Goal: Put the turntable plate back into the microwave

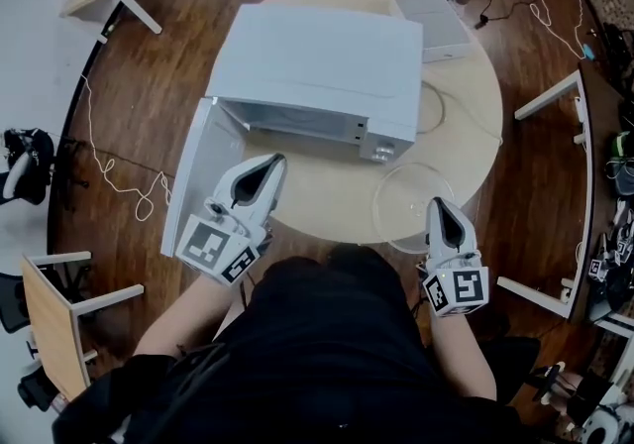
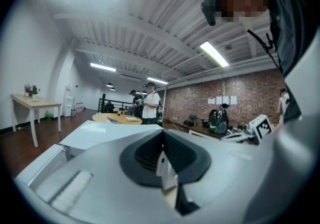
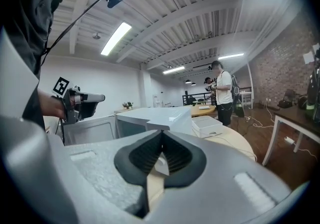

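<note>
Left tongs point(image 1: 276, 162), right tongs point(image 1: 438, 203) closed (empty).

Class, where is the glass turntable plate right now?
In the head view, the turntable plate lies on the round table, right of centre. It is in front of the open microwave and next to the tip of the right gripper.

**No readable text**

No words, brands or numbers legible. Left cube point(image 1: 220, 249) and right cube point(image 1: 456, 291) carry only black-and-white square patterns. Microwave point(image 1: 317, 65) panel print and sheets point(image 2: 220, 101) on brick wall point(image 2: 195, 105) too small to read.
</note>
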